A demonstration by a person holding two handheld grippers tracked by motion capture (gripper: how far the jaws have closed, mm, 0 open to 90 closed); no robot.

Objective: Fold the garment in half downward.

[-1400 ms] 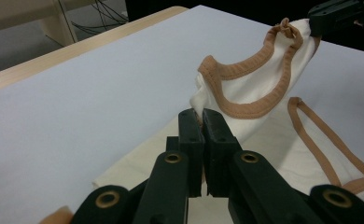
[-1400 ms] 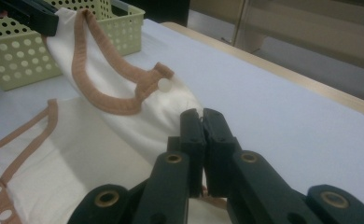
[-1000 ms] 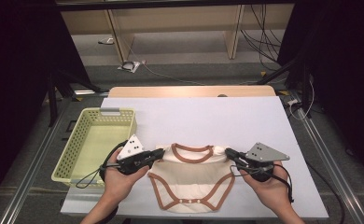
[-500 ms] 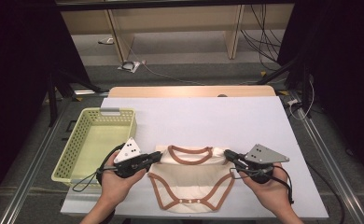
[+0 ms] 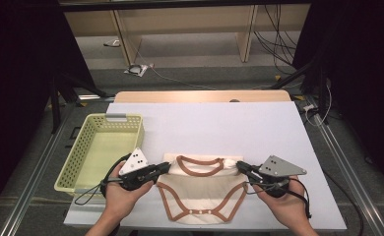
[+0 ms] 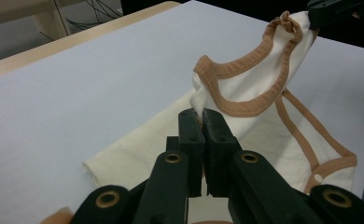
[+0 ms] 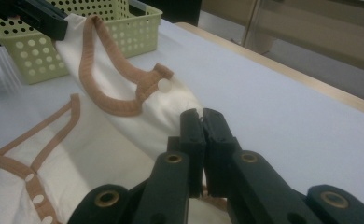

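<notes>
Your left gripper (image 5: pixel 164 168) and right gripper (image 5: pixel 241 167) each clamp a shoulder of the bodysuit (image 5: pixel 200 194); it spans between them; basket (image 5: pixel 77 162) beside the left.

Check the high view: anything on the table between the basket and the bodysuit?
Just the left tool and the hand holding it. That tool is shut on the bodysuit shoulder nearest the basket.
</notes>
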